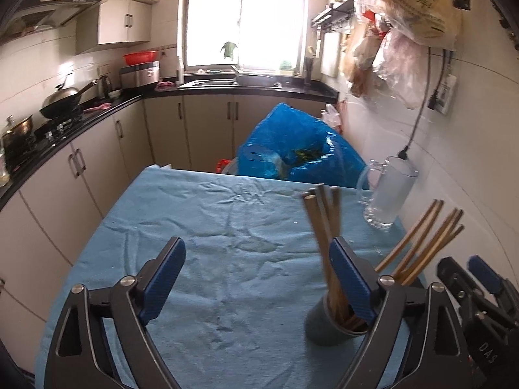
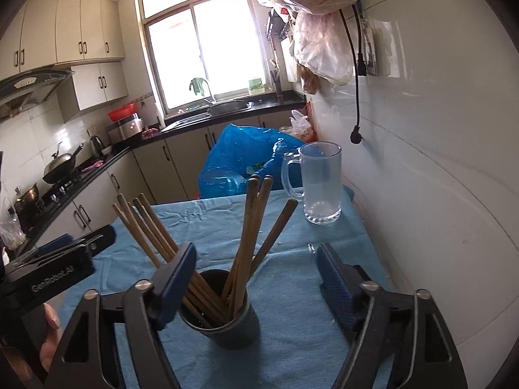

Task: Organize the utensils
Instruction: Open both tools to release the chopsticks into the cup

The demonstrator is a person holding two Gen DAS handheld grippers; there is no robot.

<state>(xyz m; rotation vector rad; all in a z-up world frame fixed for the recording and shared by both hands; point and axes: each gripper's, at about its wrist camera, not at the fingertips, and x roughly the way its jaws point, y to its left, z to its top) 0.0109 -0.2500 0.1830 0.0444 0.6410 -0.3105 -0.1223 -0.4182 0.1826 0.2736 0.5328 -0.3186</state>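
A dark round cup (image 2: 227, 327) stands on the blue cloth (image 2: 292, 291) and holds several wooden chopsticks (image 2: 249, 236) that fan out left and right. In the left wrist view the cup (image 1: 327, 327) sits just behind my left gripper's right finger, with chopsticks (image 1: 321, 227) sticking up. My left gripper (image 1: 256, 278) is open and empty, left of the cup. My right gripper (image 2: 256, 285) is open and empty, its fingers either side of the cup. A clear glass mug (image 2: 319, 184) stands at the far right of the table.
A blue plastic bag (image 1: 292, 146) sits beyond the table's far edge. A white tiled wall (image 2: 421, 162) runs close along the right, with a hanging cable and bags. Kitchen counters (image 1: 81, 120) and cabinets lie left and behind. The left gripper's side (image 2: 58, 259) shows at left.
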